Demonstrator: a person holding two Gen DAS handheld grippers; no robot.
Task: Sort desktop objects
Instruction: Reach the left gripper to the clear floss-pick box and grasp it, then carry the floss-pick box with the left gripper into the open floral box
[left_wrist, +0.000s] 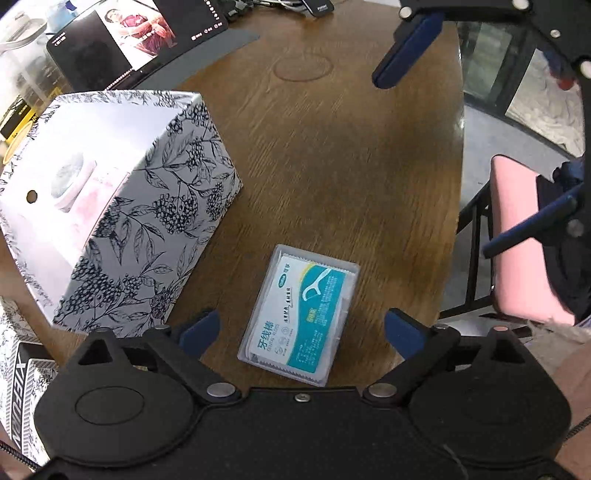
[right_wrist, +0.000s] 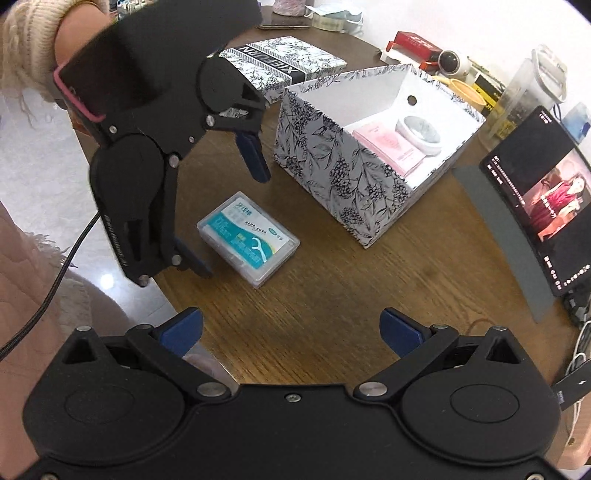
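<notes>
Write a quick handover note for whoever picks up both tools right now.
Left tool: open, empty, hovering over the floss case.
Right tool: open, empty, held back above the table.
Floss case lies flat on the table beside the open box.
Done: a pink packet and a round white jar are in the box.
Left: put the floss case in the box. The lid lies behind it.

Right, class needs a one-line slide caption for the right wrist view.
Open left gripper hovers over the floss-pick box beside the open floral box.
</notes>
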